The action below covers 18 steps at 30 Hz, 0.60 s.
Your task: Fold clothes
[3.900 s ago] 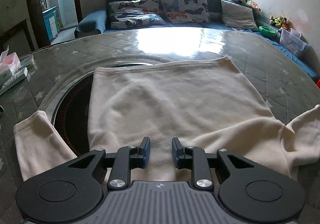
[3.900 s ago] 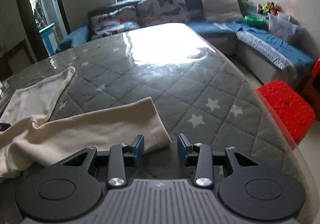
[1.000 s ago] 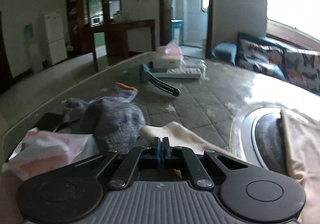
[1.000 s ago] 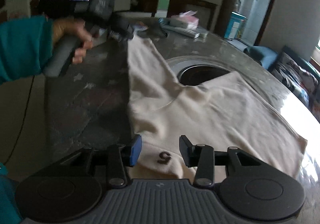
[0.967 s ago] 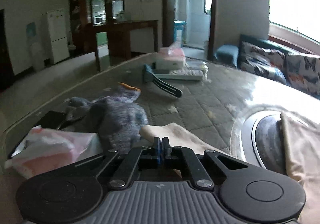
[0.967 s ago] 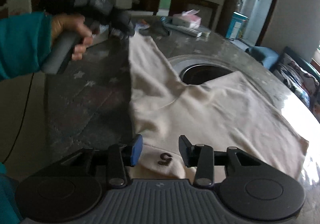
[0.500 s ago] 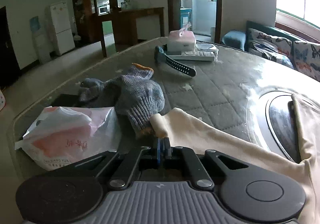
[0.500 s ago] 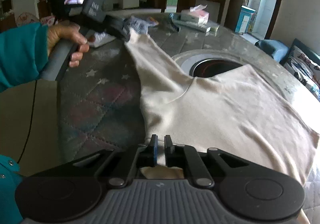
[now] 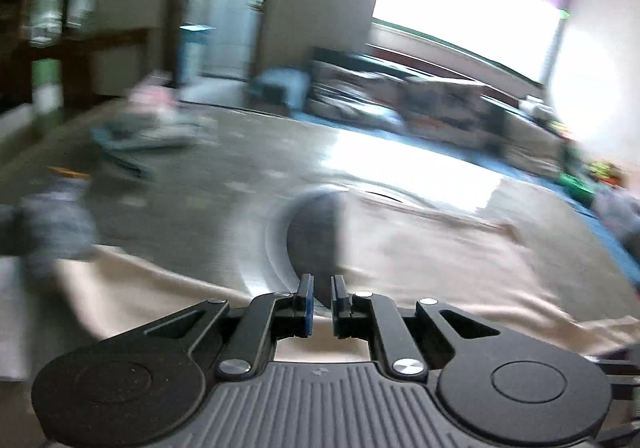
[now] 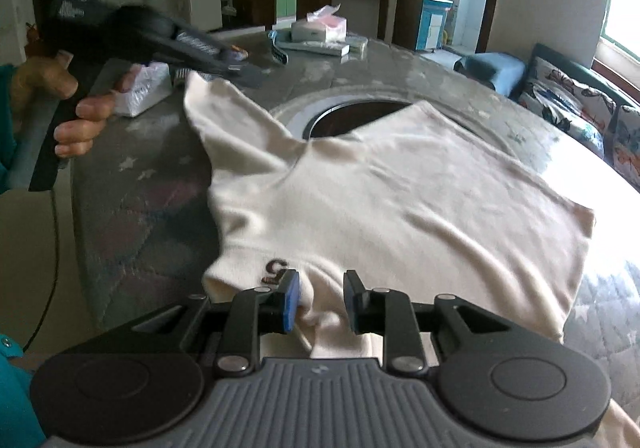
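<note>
Garment: a cream top (image 10: 400, 199) lies spread flat on the grey quilted, star-printed table (image 10: 152, 207), its body partly over the round dark opening (image 10: 356, 117) set in the tabletop; one sleeve (image 10: 224, 111) stretches out toward the far left corner.
Print: a dark mark (image 10: 276, 268) sits on the fabric at the near edge, just beside the right gripper's left pad.
Right gripper (image 10: 320, 298): jaws part-way apart and opening; a raised fold of the cream fabric stands between the blue-lined pads (image 10: 290, 300), but the pads do not press it.
Left gripper (image 9: 319, 298): in its own blurred view the fingers stand narrow with a slim gap; nothing is pinched in the gap, and the cream cloth lies below and behind them.
Left gripper from the right view (image 10: 236, 67): its tips hang just above the sleeve end; whether they touch it is unclear.
Hand (image 10: 60, 99): a teal-sleeved hand grips the left tool's handle.
Far table clutter: a tissue box (image 10: 320, 27) and a white bag (image 10: 148, 87).
</note>
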Tool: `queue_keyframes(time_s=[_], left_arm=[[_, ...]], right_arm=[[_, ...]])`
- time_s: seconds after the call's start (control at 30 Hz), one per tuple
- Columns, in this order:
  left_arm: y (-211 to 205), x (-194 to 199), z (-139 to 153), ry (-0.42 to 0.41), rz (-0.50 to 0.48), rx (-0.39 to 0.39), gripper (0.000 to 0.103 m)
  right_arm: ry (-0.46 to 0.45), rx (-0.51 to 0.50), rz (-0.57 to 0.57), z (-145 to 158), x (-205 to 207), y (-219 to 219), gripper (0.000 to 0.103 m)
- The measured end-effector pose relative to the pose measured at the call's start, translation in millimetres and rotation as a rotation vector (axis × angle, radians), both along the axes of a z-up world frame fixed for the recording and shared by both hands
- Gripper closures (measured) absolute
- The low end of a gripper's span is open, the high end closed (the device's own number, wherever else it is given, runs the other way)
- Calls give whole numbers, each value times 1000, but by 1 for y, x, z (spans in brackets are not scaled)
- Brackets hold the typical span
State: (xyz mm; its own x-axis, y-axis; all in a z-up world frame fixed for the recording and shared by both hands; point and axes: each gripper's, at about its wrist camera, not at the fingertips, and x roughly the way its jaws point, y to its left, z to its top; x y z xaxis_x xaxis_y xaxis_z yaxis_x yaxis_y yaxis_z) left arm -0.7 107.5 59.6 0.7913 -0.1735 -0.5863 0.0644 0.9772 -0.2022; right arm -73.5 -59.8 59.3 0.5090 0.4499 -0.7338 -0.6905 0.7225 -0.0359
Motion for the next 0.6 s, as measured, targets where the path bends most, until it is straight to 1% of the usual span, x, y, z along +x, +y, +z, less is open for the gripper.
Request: queue_keyframes(time_s=[0.07,0.1,0.17,0.23,0.37,0.43,0.5,0.6], left_arm=[[-15,9,-6,11,-72,-26,94],[-21,13,-10,17,-91,-34,94],[-27,26,-18,45,-137,-75,94],[-28,37,-28,81,-153,-114,94],[-27,52,-40,99,-125,-106,94],[-20,53,-45,109,-102,-110,94],[-13,55,-48,119,-71,-94,94],[-5,58,-50,131,-48,-114,94]], right_arm=[[3,-8,0,-3,-2,0,79],[4,-9,1,-4,-3,1,79],[4,-11,1,-5,-3,1,79],[3,-12,2,-5,-3,1,79],[5,-10,0,-7,-3,1,78],[6,-10,1,-7,-4,0,78],[7,-9,3,-8,-4,1,78],[9,-7,8,-9,-3,0,78]])
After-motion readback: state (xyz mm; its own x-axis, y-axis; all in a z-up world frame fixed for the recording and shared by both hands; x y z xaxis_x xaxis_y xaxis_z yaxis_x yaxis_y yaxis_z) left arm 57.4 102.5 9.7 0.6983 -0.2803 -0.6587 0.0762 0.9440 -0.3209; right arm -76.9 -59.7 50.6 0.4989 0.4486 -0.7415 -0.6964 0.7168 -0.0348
